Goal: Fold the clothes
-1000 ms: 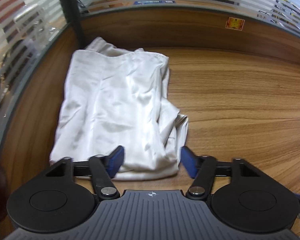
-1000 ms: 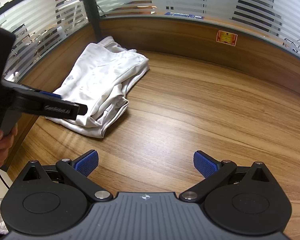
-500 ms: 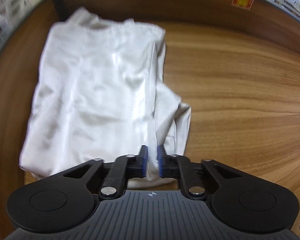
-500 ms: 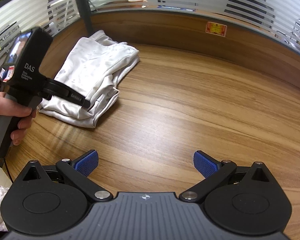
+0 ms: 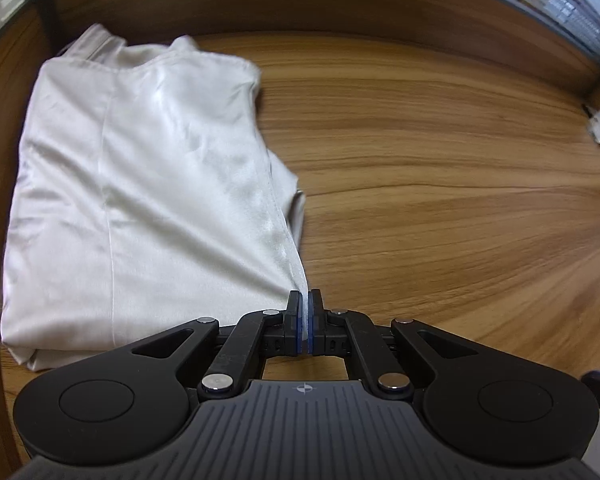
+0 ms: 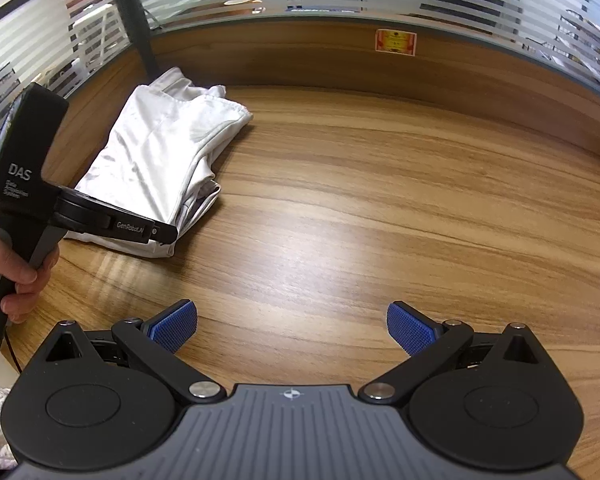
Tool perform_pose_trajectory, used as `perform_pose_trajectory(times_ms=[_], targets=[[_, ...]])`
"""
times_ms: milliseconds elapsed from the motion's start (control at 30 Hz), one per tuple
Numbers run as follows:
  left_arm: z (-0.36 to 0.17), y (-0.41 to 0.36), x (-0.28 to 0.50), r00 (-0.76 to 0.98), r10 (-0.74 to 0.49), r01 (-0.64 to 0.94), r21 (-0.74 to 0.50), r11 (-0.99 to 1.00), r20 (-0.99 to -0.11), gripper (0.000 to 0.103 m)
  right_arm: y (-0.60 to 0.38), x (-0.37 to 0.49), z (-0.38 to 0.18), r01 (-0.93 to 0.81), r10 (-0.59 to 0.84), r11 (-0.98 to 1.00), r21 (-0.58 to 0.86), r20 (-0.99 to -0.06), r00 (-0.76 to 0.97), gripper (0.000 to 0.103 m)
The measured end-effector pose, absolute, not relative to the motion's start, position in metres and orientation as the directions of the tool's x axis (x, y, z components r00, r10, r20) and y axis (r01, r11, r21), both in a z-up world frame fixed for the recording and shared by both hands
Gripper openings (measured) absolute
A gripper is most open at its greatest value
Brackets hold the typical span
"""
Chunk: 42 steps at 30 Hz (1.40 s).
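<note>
A second ago the left claw (image 5: 305,320) stood spread at the near hem; now its blue pads are pressed together, pinching the near right corner edge of the glossy white folded garment (image 5: 140,200). That secures the corner for the next fold. The right claw (image 6: 292,326) hangs spread over the bare wood-grain counter (image 6: 380,200), the garment lying toward 10 o'clock near the counter's far corner.
</note>
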<state>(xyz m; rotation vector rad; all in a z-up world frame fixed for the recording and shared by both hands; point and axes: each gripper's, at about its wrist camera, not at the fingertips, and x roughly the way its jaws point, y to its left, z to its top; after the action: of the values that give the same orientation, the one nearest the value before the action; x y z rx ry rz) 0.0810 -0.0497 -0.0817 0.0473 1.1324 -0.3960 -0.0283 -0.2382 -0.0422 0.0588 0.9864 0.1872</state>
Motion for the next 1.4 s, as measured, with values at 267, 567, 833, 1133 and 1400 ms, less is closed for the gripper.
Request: perform_pose_trajectory(times_ms=[267,567,833,1133,1400], targets=[[-0.053,-0.093,0.064,0.329,-0.380,0.400,-0.237,0.886,-0.864,0.002,-0.273,-0.031,-0.040,-0.073,0.154,0.988,0.137,-0.825,0.544,0.103],[-0.021,-0.169,0.043,0.261,-0.502,0.461,-0.350,0.815,-0.825,0.002,-0.346,-0.031,-0.042,-0.024,0.116,0.992,0.123,-0.828,0.549,0.103],[-0.006,-0.227,0.026,0.234,-0.580,0.503,-0.413,0.759,-0.780,0.002,-0.428,-0.030,-0.048,0.013,0.076,0.995,0.101,-0.824,0.562,0.103],[-0.002,-0.251,0.013,0.295,-0.592,0.461,-0.431,0.776,-0.750,0.002,-0.497,-0.020,-0.068,-0.023,0.109,0.993,0.115,-0.839,0.533,0.103],[-0.002,-0.210,-0.002,0.419,-0.496,0.258,-0.424,0.868,-0.760,0.002,-0.479,-0.003,-0.092,-0.211,0.220,0.968,0.135,-0.859,0.462,0.103]])
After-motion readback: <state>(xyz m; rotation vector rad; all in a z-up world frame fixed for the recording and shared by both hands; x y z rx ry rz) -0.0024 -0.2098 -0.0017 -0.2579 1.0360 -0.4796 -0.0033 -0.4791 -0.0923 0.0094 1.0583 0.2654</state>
